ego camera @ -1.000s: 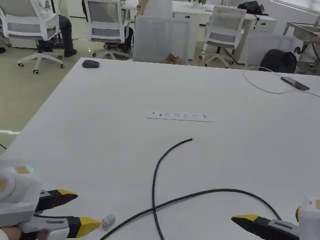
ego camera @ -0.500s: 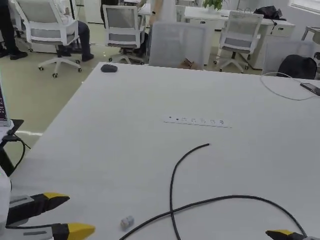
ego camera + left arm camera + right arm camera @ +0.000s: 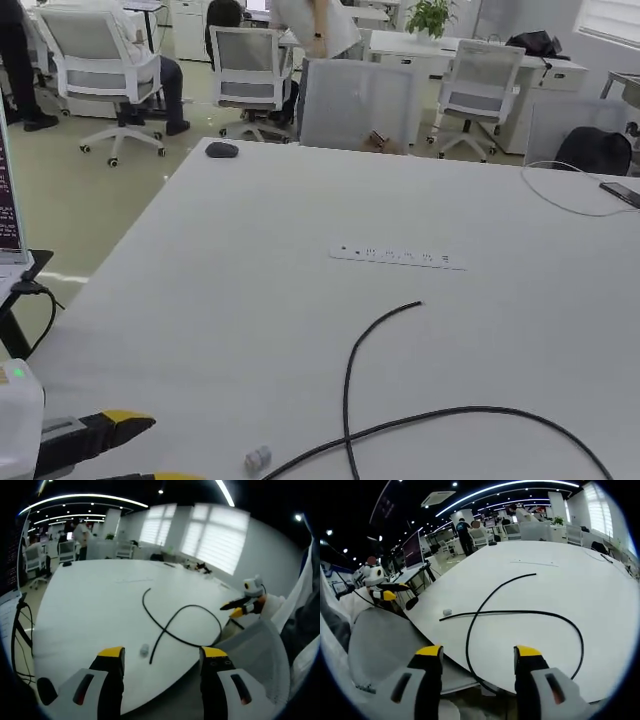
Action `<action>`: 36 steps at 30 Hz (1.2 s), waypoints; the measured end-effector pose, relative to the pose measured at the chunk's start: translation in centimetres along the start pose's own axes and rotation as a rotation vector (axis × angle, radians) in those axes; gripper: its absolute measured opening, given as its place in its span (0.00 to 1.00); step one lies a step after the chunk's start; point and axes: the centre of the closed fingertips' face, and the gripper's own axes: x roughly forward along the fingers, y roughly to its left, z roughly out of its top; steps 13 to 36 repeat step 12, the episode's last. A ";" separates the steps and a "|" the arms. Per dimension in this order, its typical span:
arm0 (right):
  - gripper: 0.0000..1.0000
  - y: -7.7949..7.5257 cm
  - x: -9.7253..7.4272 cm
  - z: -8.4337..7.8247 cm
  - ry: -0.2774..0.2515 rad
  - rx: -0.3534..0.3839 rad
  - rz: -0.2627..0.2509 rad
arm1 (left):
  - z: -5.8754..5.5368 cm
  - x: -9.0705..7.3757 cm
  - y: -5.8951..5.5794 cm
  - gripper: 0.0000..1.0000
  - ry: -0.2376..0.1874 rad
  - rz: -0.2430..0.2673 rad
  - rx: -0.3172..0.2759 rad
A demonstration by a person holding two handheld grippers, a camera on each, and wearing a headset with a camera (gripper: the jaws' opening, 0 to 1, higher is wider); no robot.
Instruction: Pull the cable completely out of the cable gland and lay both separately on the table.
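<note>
Cable (image 3: 347,380) and gland (image 3: 257,459) are laid separately on the table (image 3: 250,260); the task is judged done. Left gripper (image 3: 161,652) and right gripper (image 3: 477,651) are held wide, empty.

I see the table (image 3: 250,260) as a white top, smooth and matt, probably laminate. The cable (image 3: 347,385) has a black sheath, smooth, with little shine. The cable gland (image 3: 257,459) looks like pale grey plastic. On the left gripper (image 3: 161,655) and the right gripper (image 3: 479,652) the 2 jaws are black with yellow tips, and the shells are smooth pale plastic. The floor (image 3: 90,200) is glossy.
</note>
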 end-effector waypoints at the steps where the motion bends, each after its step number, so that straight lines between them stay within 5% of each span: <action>1: 0.59 0.0 0.0 0.0 0.002 0.001 0.000 | 0.0 0.0 -0.1 0.61 0.000 0.000 -0.001; 36: 0.59 0.2 0.3 -0.3 0.013 -0.005 0.008 | -0.2 0.0 0.0 0.60 0.003 -0.001 -0.004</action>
